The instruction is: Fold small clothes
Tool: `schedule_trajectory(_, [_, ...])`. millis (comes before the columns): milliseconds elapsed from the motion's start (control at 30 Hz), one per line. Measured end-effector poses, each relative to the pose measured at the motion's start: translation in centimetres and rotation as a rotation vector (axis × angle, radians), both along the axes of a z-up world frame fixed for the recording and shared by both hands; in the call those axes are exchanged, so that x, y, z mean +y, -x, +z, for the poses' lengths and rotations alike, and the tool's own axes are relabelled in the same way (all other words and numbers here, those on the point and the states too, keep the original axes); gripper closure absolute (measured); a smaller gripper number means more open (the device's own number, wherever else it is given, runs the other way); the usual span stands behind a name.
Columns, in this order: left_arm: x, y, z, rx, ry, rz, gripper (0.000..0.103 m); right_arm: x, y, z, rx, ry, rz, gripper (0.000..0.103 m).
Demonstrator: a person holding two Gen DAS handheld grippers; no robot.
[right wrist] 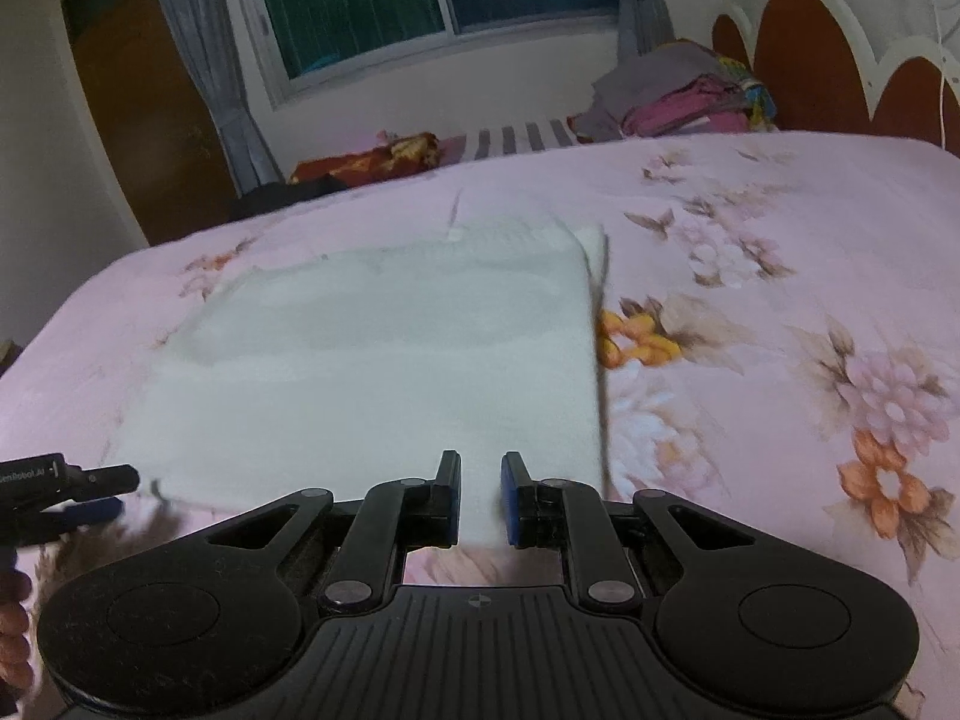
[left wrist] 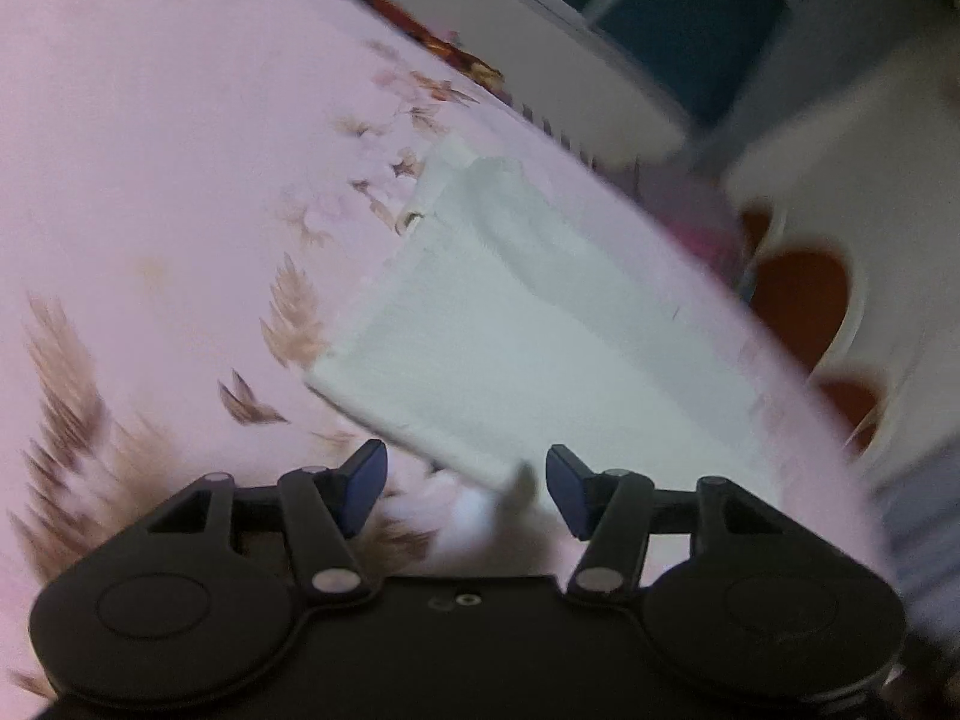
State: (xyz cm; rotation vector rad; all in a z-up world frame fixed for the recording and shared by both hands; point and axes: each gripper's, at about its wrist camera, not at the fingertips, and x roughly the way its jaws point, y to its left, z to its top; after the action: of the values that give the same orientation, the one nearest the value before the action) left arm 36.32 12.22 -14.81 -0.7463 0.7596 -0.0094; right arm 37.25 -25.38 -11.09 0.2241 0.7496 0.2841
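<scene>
A white cloth [right wrist: 384, 360] lies flat on the pink floral bedsheet [right wrist: 780, 228]. In the right wrist view my right gripper [right wrist: 481, 498] is shut on the cloth's near edge close to its right corner, and the right side edge is lifted a little, casting a dark line. My left gripper [right wrist: 117, 489] reaches in at the cloth's near left corner. The left wrist view is blurred and tilted. There the left gripper [left wrist: 467, 489] stands open, with the corner of the white cloth [left wrist: 540, 348] lying between its blue pads [left wrist: 366, 480]; neither pad presses on it.
A pile of folded clothes [right wrist: 678, 90] sits at the far right by the red and white headboard [right wrist: 840, 60]. A red floral bundle [right wrist: 384, 159] and striped fabric [right wrist: 522, 135] lie at the bed's far edge. A person's hand [right wrist: 12, 618] shows at the lower left.
</scene>
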Motion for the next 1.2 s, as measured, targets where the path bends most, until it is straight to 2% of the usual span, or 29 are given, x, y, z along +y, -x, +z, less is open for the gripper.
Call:
schedule_trajectory(100, [1.0,-0.5,-1.7,-0.034,0.191,0.099,0.047,1.1,-1.3,0.6,-0.031,-0.024,0.010,0.089])
schedule_trajectory(133, [1.1,-0.7,-2.0,-0.043,0.214,0.119,0.050,1.6,-1.9,0.8,-0.039,-0.027,0.016,0.092])
schedule_trajectory(167, [1.1,-1.1,-2.2,-0.048,0.227,0.132,0.051,2.3,-2.8,0.9,-0.039,-0.033,0.029,0.102])
schedule_trajectory(300, [0.7,-3.0,-2.7,-0.074,0.231,0.141,0.051,5.1,-6.5,0.3,-0.014,-0.050,0.058,0.103])
schedule_trajectory(400, [1.0,-4.3,-3.3,-0.083,0.248,0.162,0.065,7.5,-9.2,-0.7,0.017,-0.056,0.082,0.103])
schedule_trajectory(533, [1.8,-5.8,-4.1,-0.077,0.273,0.188,0.089,9.9,-11.5,-1.8,0.051,-0.051,0.100,0.103])
schedule_trajectory(567, [1.9,-6.2,-4.4,-0.075,0.276,0.191,0.092,10.3,-11.9,-1.9,0.054,-0.053,0.098,0.103])
schedule_trajectory(633, [2.0,-6.3,-4.6,-0.081,0.264,0.180,0.093,10.9,-12.4,-2.0,0.059,-0.059,0.100,0.103])
schedule_trajectory(733, [1.6,-5.7,-3.9,-0.098,0.207,0.159,0.095,11.7,-13.1,-3.2,0.103,-0.013,0.117,0.103])
schedule_trajectory(900, [1.8,-5.0,-3.4,-0.095,0.192,0.190,0.087,11.3,-13.0,-2.6,0.083,-0.048,0.116,0.103])
schedule_trajectory(1033, [1.3,-5.1,-2.8,-0.088,0.182,0.214,0.078,11.4,-13.6,-3.9,0.125,-0.071,0.121,0.103])
schedule_trajectory(1100, [1.0,-5.3,-2.2,-0.076,0.147,0.240,0.078,11.1,-13.7,-3.8,0.126,-0.076,0.131,0.103])
schedule_trajectory(1133, [0.9,-5.4,-2.0,-0.075,0.132,0.249,0.081,11.0,-13.7,-3.8,0.126,-0.080,0.139,0.103])
schedule_trajectory(1167, [0.7,-5.5,-1.8,-0.072,0.110,0.251,0.089,10.8,-13.7,-3.8,0.126,-0.086,0.147,0.103])
schedule_trajectory(1200, [0.4,-5.8,-1.4,-0.052,0.064,0.234,0.095,10.6,-13.7,-3.9,0.126,-0.094,0.155,0.103])
